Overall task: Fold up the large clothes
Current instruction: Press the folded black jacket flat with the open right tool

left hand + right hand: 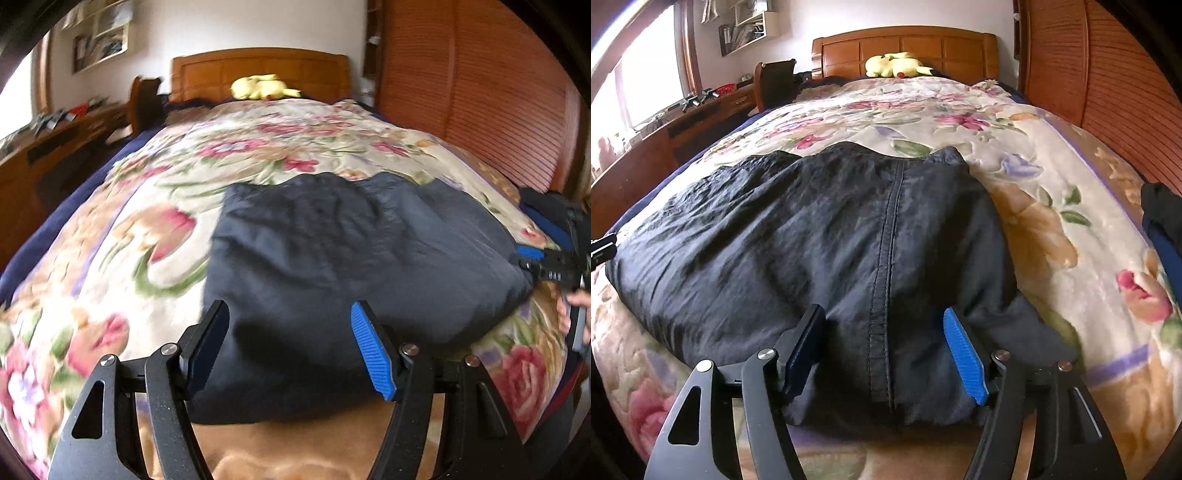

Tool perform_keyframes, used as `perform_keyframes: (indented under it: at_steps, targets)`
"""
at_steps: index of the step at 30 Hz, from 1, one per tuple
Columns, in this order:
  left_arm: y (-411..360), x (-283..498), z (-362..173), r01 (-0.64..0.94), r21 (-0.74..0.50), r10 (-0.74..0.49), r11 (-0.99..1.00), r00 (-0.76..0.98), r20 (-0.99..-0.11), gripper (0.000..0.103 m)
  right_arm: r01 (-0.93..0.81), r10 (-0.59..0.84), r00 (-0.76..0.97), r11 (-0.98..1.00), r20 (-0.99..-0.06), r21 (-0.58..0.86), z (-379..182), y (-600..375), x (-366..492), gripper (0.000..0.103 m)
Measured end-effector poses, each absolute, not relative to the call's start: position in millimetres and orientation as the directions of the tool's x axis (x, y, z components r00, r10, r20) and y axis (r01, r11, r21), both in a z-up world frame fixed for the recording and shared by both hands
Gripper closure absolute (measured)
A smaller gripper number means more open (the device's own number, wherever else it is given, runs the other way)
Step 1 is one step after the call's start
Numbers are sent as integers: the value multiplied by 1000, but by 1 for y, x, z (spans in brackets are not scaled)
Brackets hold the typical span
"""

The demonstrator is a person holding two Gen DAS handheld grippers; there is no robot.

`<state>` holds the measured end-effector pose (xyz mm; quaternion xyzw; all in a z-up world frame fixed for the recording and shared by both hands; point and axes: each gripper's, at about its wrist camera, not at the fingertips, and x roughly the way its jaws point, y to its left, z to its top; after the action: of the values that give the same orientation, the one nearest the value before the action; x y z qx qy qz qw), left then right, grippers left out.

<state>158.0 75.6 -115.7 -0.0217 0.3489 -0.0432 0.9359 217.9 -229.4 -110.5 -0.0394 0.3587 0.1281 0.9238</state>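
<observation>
A: So, where is the dark garment (820, 236)?
B: It lies on the near part of the bed (1027, 206).
A: And the tongs?
B: The left tongs (290, 345) and right tongs (884, 349) are both open over its near edge, gripping nothing.

A dark navy garment (820, 240) with a stitched seam is lying on a cream blanket (1015, 155) that is showing pink, orange and lilac flowers with green leaves. A yellow plush toy (895, 64) is sitting by the orange-brown wooden headboard (960, 48). The left tongs (290, 341) and right tongs (884, 345) are showing black arms with one ribbed blue pad each
</observation>
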Motion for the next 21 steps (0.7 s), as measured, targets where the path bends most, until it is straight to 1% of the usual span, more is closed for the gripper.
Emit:
perform_keyframes:
  at_steps: [2,7,13,21]
  targets:
    - [83,158,-120,39,-92,-91,995,735,-672,33,-265,209,712,964,-671,19,-113,-230,220,33]
    - [92,155,-122,9,-127,-95,992,723,-684,33,-270,217,721,963,-659,22,-118,-232,218,33]
    - [95,150,-129,-11,-120,-76,993,716,-694,33,-273,233,726,961,-647,40,-121,-236,219,32]
    - [102,145,-144,-46,-159,-82,986,700,-710,34,-270,233,732,962,-640,41,-122,-235,217,32]
